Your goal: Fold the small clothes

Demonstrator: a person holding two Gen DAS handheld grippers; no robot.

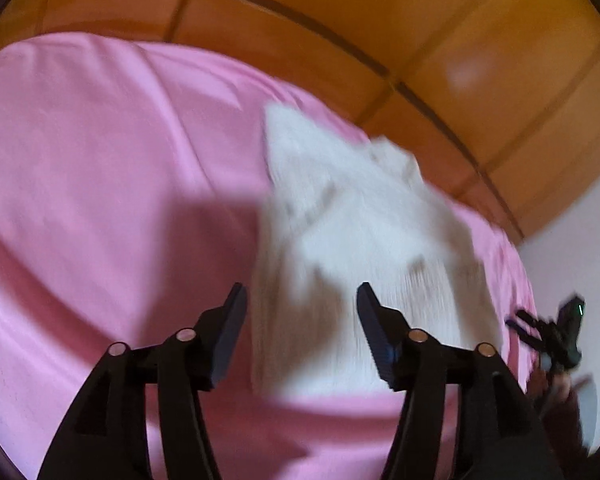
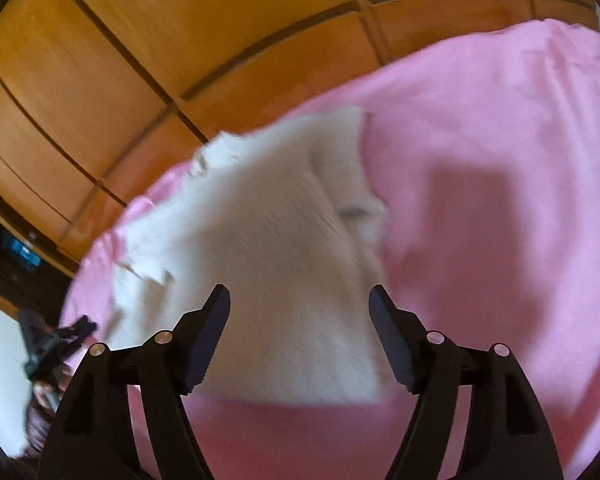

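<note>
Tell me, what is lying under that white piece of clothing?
The white garment lies on a pink sheet that spreads out all around it. Whatever sits directly beneath the cloth is covered.

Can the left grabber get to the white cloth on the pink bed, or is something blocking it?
Probably yes. The left gripper stands open just above the white cloth, which lies on the pink sheet with nothing on top of it.

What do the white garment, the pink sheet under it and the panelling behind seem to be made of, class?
White garment: probably ribbed knit, matt; fine lines show, though blurred.
Pink sheet: smooth woven cloth, soft creases.
Panelling: apparently varnished wood, orange-brown with glossy highlights.
</note>
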